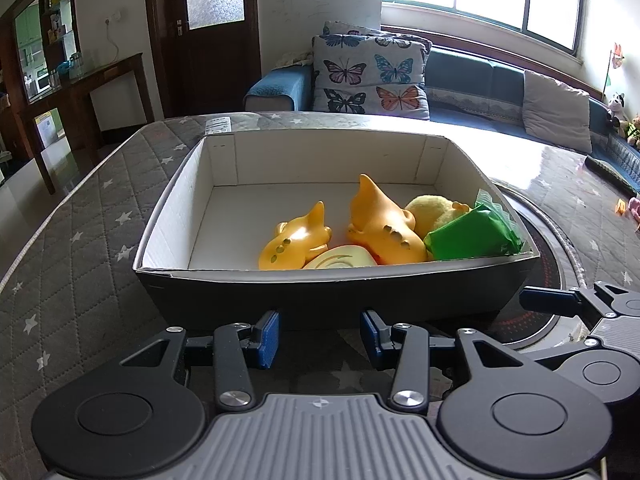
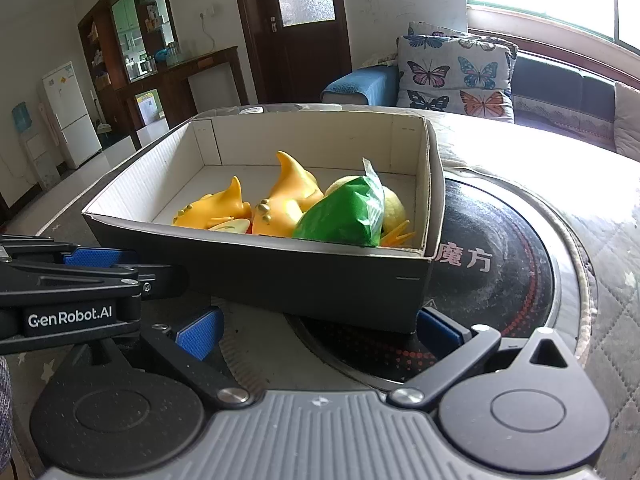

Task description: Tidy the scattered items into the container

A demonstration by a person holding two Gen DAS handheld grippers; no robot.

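An open box [image 1: 172, 216] is set on the bench [image 1: 72, 264], with its right end resting over a round hob plate [image 2: 500, 248] that is sunk into the bench top. Inside the box, everything is gathered toward the near right corner. Two toy figures [image 1: 296, 240] are laid side by side, the left one nearer the box's middle. A flat round item [image 1: 340, 258] is wedged against the near wall in front of them. A soft toy [image 1: 434, 210] is placed to their right, and a packet [image 1: 472, 236] lies against it at the right wall. The left half of the box floor is bare. A sofa with cushions [image 1: 372, 76] is seen beyond the bench's far edge.
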